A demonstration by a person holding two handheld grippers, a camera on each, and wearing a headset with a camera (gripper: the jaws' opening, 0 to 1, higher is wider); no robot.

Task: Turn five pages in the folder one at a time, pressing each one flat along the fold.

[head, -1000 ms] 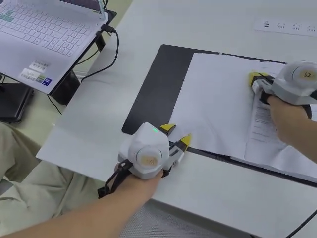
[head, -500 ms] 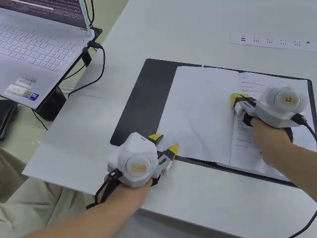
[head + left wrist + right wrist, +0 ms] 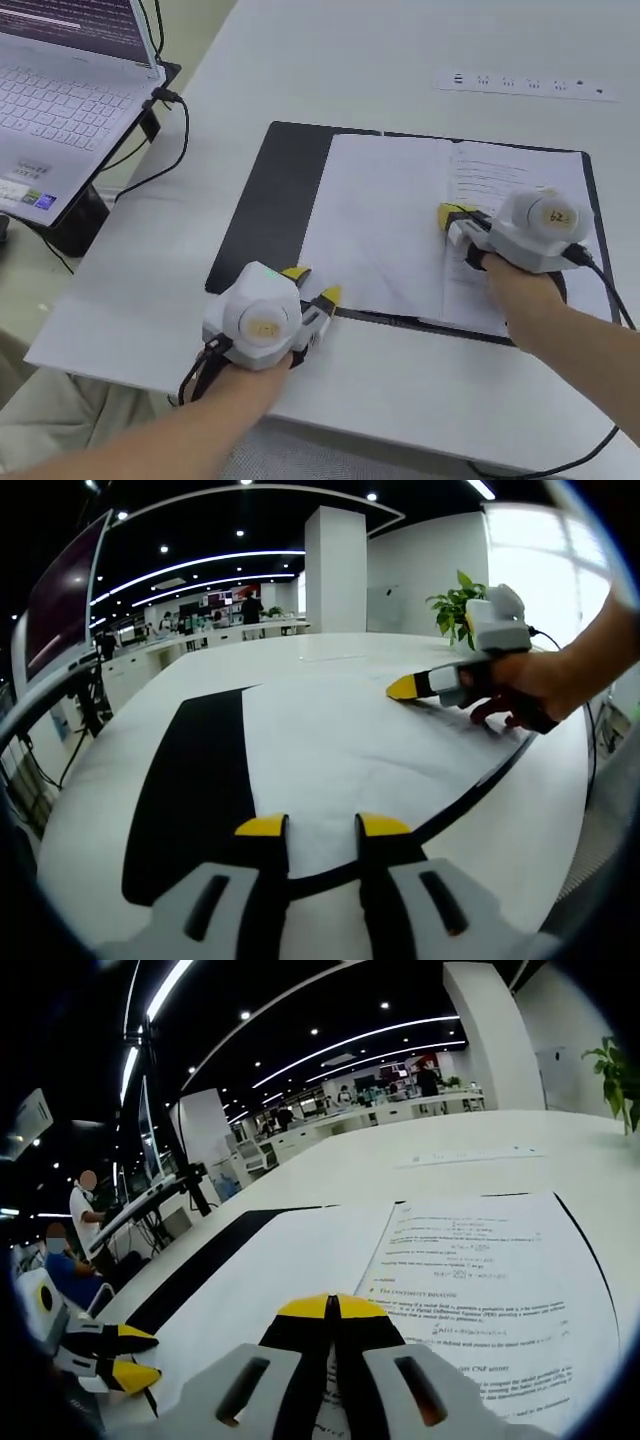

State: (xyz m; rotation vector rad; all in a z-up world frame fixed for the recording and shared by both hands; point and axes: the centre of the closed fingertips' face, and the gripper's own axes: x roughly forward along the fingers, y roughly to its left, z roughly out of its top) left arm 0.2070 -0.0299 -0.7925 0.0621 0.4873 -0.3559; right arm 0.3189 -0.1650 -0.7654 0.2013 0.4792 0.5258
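The folder [image 3: 268, 200] lay open on the worktop [image 3: 330, 70], with the right tool [image 3: 449, 216], clenched on nothing, bearing on the turned page [image 3: 380, 220] beside the fold, evidently to flatten it, and the left tool [image 3: 312, 283], released and empty, stationed at the near edge, presumably to steady it.

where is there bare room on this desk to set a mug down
The widest bare table lies left of the folder, on the near side of the cable from the laptop. Another strip runs between the folder's far edge and the power strip. Crowded: the left gripper at the folder's near corner, the right gripper on the pages.
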